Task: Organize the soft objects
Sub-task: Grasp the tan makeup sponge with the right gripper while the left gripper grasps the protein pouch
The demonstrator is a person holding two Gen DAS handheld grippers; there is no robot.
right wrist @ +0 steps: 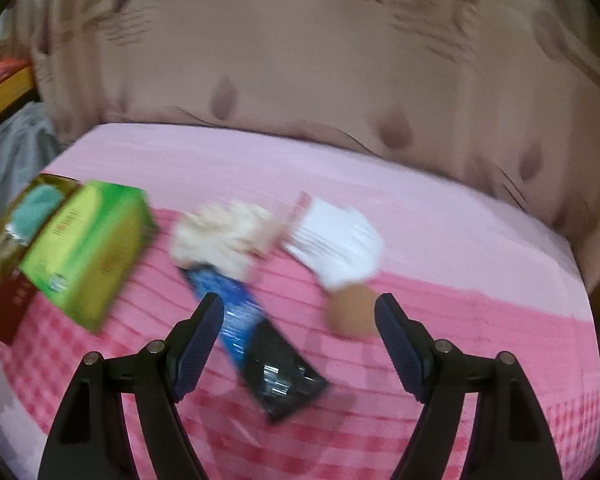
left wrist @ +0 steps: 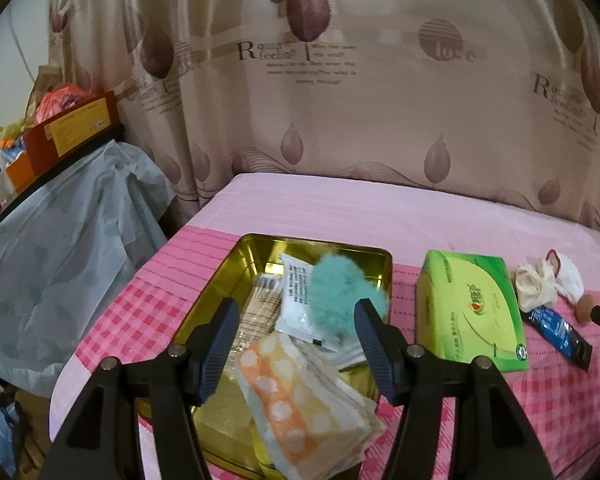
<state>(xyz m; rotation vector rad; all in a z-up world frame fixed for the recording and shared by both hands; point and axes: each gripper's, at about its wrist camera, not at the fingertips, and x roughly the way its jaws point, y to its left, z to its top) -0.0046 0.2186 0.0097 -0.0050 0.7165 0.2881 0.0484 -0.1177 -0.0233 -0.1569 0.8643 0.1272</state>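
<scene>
On the pink bed, a gold tin (left wrist: 256,248) is filled with a teal puff (left wrist: 336,296), dotted cloth (left wrist: 300,400) and sachet (left wrist: 296,300). Both grippers (left wrist: 294,312) (right wrist: 298,312) are spread, empty. Tissue-pack (left wrist: 472,308) lettering seems unreadable; "love" is printed on the curtain (left wrist: 380,80).

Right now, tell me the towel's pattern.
Orange and yellow with white dots; left wrist view.

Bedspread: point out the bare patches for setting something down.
Free: the pale pink strip of bedspread between the curtain and the items. Crowded: the gold tin, full, and the row from tissue pack to blue tube.
</scene>
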